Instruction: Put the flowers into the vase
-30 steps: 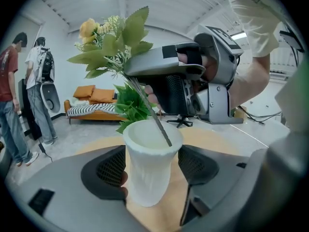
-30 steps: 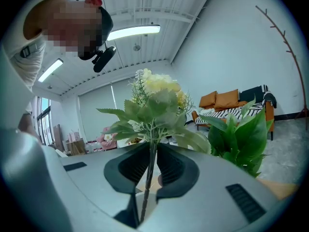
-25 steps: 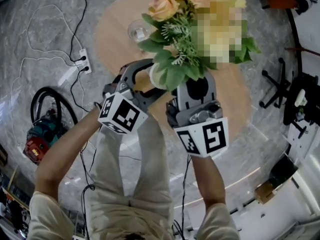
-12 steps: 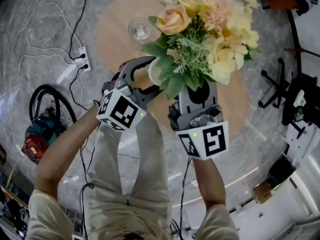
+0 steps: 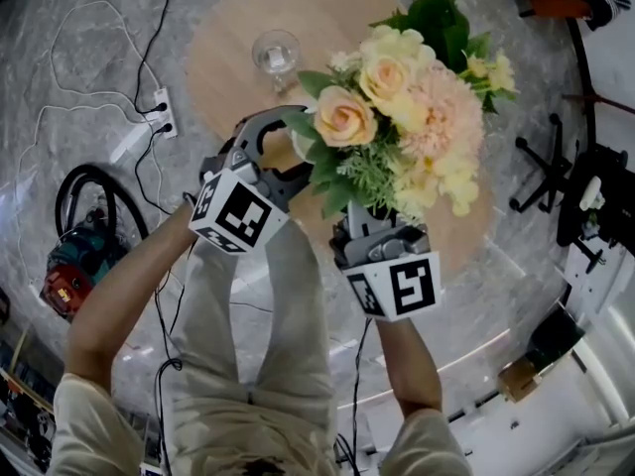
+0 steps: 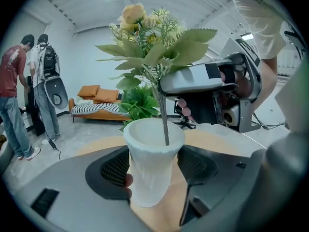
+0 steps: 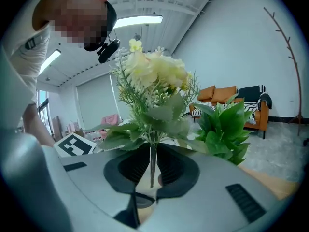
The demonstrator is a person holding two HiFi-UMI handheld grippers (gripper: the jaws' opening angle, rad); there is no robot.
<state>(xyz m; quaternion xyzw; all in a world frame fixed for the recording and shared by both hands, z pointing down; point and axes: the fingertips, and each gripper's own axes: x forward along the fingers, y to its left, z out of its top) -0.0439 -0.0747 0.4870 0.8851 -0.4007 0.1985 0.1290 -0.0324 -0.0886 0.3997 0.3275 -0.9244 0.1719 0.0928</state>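
My left gripper is shut on a white ribbed vase, which stands upright between its pads. My right gripper is shut on the thin stems of a bouquet of peach and pale yellow flowers with green leaves. In the left gripper view the stem ends dip into the vase's mouth, with the right gripper just behind it. From the head view the flowers cover most of the vase and the right gripper's fingers. The left gripper curves round the vase at the bouquet's left.
A drinking glass stands on the round wooden table beyond the vase. A green plant sits behind the bouquet. Cables and a power strip lie on the floor at left, near a red machine. Two people stand far off.
The right gripper has sunk slightly and brought the bouquet over the vase, so the flowers now sit nearer me and more upright. The left gripper and vase have stayed still.
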